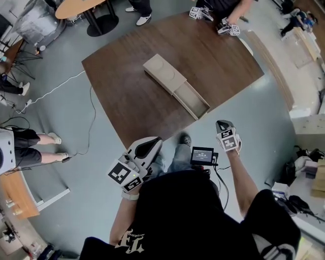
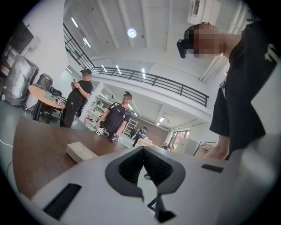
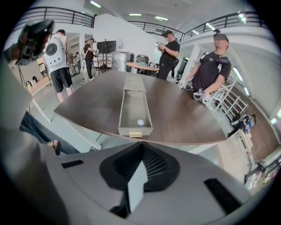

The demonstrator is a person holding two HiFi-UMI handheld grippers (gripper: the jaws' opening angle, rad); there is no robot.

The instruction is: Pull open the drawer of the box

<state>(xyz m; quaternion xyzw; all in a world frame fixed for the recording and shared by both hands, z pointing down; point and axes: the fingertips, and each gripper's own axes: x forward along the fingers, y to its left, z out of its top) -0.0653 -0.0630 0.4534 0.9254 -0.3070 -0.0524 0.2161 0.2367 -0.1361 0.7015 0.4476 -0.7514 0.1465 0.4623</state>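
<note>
A beige box (image 1: 163, 73) lies on the dark wooden table (image 1: 122, 96), and its drawer (image 1: 192, 100) stands pulled out toward the table's near edge. In the right gripper view the drawer (image 3: 134, 114) shows a gold handle (image 3: 135, 134) on its front and a small round thing (image 3: 140, 122) inside. My right gripper (image 1: 225, 127) is shut on nothing, off the table's edge and short of the handle. My left gripper (image 1: 148, 147) hangs by my waist, also shut and empty. The left gripper view catches only the closed end of the box (image 2: 80, 152).
Across the table a person (image 1: 223, 10) rests two more grippers (image 1: 228, 29) on the far edge. A round table (image 1: 76, 7) stands at the back left. A cable (image 1: 61, 86) runs over the floor at the left, near another person (image 1: 20, 147).
</note>
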